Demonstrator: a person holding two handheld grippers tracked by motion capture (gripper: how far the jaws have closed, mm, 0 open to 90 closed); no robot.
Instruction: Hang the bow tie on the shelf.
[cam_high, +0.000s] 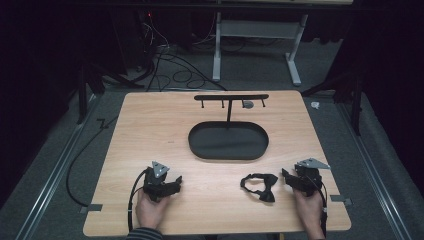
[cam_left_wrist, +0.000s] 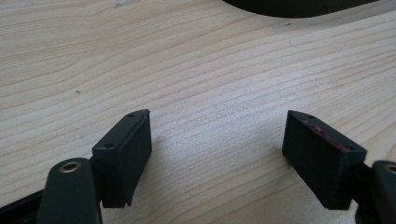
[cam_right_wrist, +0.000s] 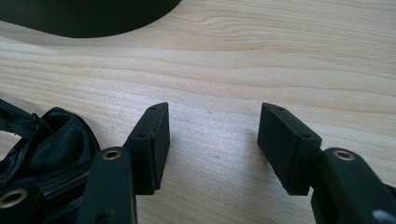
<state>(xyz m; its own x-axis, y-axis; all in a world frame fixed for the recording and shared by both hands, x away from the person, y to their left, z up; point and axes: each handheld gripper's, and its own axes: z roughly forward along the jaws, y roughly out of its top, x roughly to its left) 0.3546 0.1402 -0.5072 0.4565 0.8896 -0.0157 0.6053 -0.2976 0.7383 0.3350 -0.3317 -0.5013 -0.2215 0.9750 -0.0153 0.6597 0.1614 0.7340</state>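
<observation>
Item one: my left gripper (cam_high: 172, 181), held in my left hand (cam_high: 150, 210), near the front edge of the worktop (cam_high: 150, 125). Jaws apart, bare wood grain between them, nothing clamped. It sits on the near-left side of the oval tray (cam_high: 197, 147), well apart from it; a dark curve of that tray's rim crosses the top of the left gripper view.

Item two: my right gripper (cam_high: 285, 175), held in my right hand (cam_high: 310, 210). Jaws wide apart, nothing between the pads but bare wood. It sits on the near-right side of the tray, well apart from it.

Item three: black bow tie (cam_high: 260, 186), satin, with its strap looped out on the side away from my right gripper. It lies flat on the worktop, on the near side of the tray and a little right of the tray's middle, just beside my right gripper. In the right gripper view its glossy folds (cam_right_wrist: 51, 140) lie against the outer side of one jaw, outside the gap.

Item four: oval tray, black, shallow, lying about mid-worktop.

Item five: black stand (cam_high: 230, 98), a thin post rising at the tray's far rim, carrying a crossbar with short pegs hanging below. A small grey piece (cam_high: 247, 104) hangs from the bar, right of the post.
</observation>
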